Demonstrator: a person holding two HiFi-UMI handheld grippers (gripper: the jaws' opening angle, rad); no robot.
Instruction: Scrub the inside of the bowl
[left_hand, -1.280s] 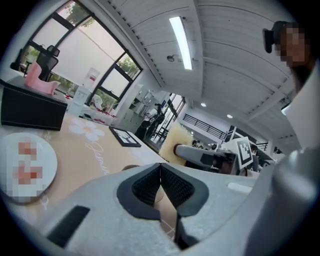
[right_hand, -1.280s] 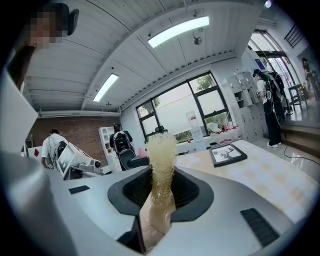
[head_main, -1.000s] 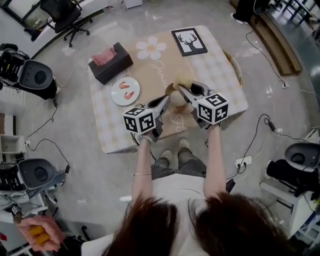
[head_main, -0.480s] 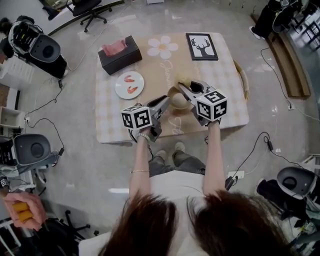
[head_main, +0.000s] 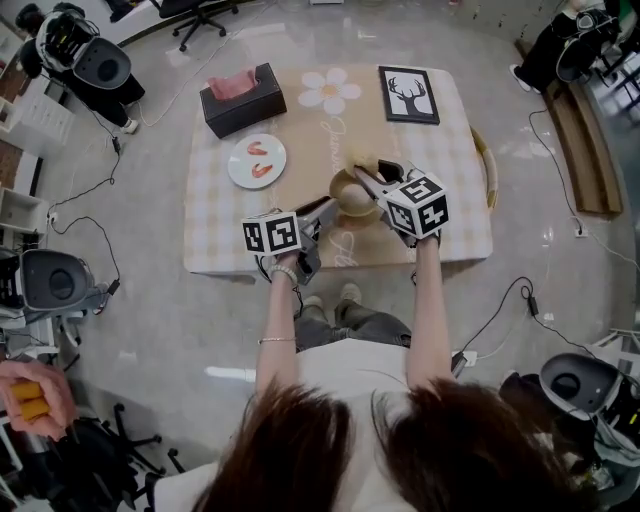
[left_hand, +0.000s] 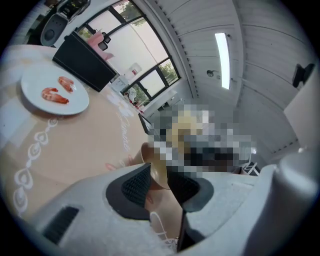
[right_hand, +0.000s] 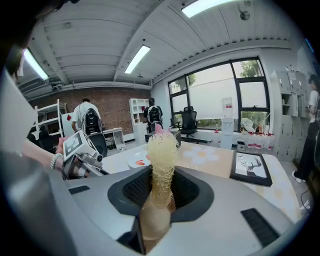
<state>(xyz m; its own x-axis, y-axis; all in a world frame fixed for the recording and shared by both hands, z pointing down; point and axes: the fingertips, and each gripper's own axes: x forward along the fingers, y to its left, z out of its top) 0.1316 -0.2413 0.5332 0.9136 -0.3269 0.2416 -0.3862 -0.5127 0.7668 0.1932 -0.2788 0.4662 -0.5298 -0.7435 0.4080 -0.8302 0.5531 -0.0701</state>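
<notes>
One bowl (head_main: 351, 199), two tongs, one loofah scrubber (right_hand: 161, 150), on the bench (head_main: 222, 232).
Left tongs (left_hand: 159, 182) clamped on the bowl's rim near the bench's front edge; right tongs (right_hand: 161, 189) closed on the scrubber. Also one plate (head_main: 240, 172), two shrimps (head_main: 259, 166), one tissue box (head_main: 241, 100).

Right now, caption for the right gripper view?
Right gripper, jaws shut on a yellow loofah scrubber; deer picture on the table beyond.

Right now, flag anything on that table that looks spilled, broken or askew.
Nothing spilled or broken shows. Only the tissue box sits skewed to the table's edges. The left gripper clamps the bowl's rim; the right gripper holds the loofah scrubber.
</notes>
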